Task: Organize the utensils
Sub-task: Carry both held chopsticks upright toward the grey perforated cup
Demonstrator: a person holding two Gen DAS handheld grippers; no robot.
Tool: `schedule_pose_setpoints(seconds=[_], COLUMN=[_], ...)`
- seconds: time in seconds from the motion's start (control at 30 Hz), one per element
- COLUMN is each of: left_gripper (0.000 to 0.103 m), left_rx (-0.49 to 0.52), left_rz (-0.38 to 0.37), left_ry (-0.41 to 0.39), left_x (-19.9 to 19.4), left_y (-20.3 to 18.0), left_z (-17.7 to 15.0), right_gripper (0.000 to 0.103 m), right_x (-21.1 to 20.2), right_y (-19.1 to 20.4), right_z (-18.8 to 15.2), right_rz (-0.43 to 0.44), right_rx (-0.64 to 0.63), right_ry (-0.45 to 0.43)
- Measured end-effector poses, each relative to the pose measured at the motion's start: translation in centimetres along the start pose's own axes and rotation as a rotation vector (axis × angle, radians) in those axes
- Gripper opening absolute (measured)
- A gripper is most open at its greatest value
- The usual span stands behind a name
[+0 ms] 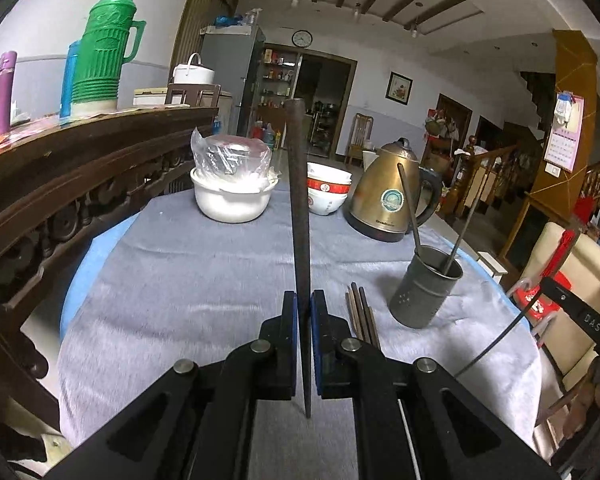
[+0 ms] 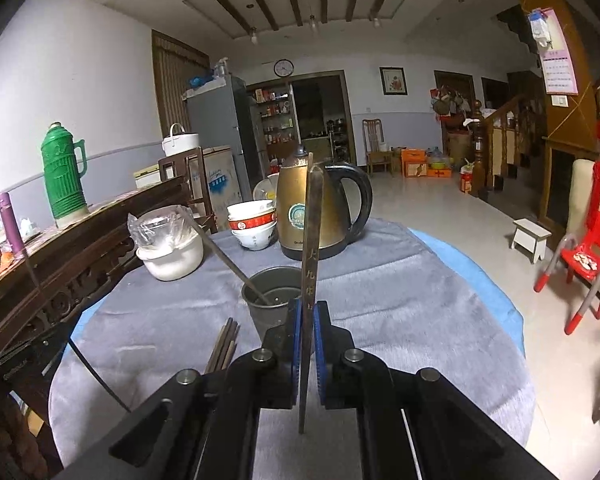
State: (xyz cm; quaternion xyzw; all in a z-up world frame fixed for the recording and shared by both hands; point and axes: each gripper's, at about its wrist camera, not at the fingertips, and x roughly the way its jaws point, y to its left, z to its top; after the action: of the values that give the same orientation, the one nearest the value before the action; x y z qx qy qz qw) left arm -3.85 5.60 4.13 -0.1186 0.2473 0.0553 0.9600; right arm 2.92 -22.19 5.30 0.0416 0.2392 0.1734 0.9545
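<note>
1. Fingers of the left gripper (image 1: 304,308) are clenched on a dark chopstick (image 1: 298,216), which stands nearly upright between the blue pads (image 1: 290,312).
2. Fingers of the right gripper (image 2: 307,320) are likewise clamped on a second chopstick (image 2: 311,248), upright and bearing gold characters along its face.
3. Loose chopsticks (image 1: 362,316) lie bundled on the grey tablecloth (image 1: 200,280), just beside the metal utensil cup (image 1: 426,292).
4. Said cup stands upright on the cloth with two chopsticks leaning inside it.
5. Farther back: a white pot (image 1: 232,198) topped with a clear plastic bag, stacked red-and-white bowls (image 1: 329,192), and a brass-coloured kettle (image 1: 392,192).
6. Beyond, on the carved wooden sideboard (image 1: 80,168), stands a green thermos (image 1: 100,52).
</note>
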Motion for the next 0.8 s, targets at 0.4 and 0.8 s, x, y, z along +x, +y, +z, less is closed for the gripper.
schedule_pose_setpoints(seconds=[0.4, 0.8], left_gripper=[0.007, 0.007], left_rx=[-0.026, -0.022], left_rz=[-0.004, -0.01], left_ry=[-0.02, -0.012], left_x=[-1.4, -0.5], left_y=[0.3, -0.1], left_z=[0.7, 1.3], right_gripper=[0.007, 0.007], right_x=[-0.8, 0.2], right_y=[0.4, -0.4], right_z=[0.6, 0.7], right_rz=[0.024, 0.027], right_rx=[-0.008, 0.022], right_ry=[-0.012, 0.018])
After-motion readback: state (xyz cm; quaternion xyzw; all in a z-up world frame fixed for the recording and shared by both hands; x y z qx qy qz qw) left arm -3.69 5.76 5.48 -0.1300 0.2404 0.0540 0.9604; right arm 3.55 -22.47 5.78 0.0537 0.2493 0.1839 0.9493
